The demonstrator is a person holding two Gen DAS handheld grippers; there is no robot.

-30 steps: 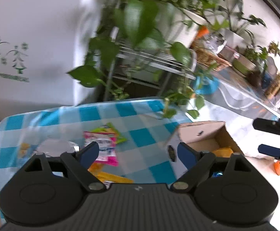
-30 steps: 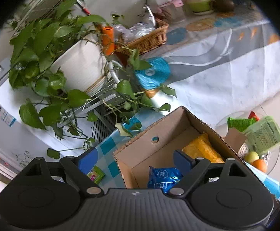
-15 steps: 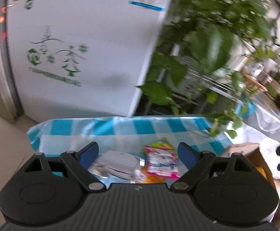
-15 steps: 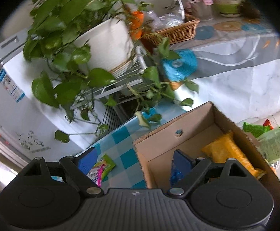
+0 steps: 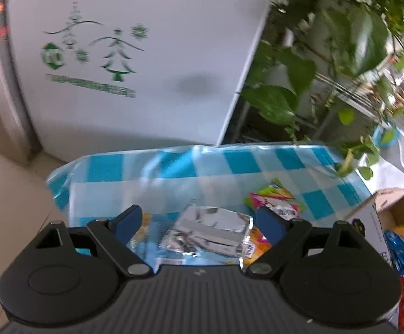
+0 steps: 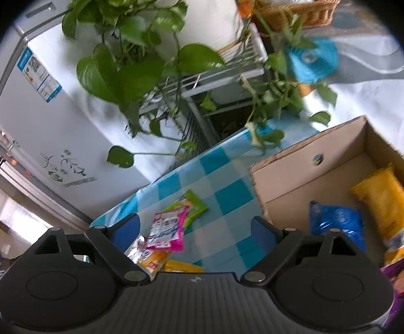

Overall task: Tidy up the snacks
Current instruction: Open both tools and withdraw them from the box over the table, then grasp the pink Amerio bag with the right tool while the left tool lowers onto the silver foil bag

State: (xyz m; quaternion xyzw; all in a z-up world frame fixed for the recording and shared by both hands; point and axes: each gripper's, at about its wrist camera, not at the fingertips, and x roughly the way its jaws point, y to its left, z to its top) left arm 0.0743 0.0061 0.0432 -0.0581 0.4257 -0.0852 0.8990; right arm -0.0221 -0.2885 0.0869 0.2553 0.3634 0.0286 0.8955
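Hovering: left claw spread wide | silver packet lying between its tips (untouched) | right claw likewise agape

Fridge door: we see green tree-and-snowflake artwork with a line of green characters beneath it, too blurred for us to read.
Blue label: at ten o'clock in the right wrist view, on the fridge; we cannot make out its print.
Pink packet: lettering present, but we find it illegible.
Cardboard box: dark printing, which we cannot read.
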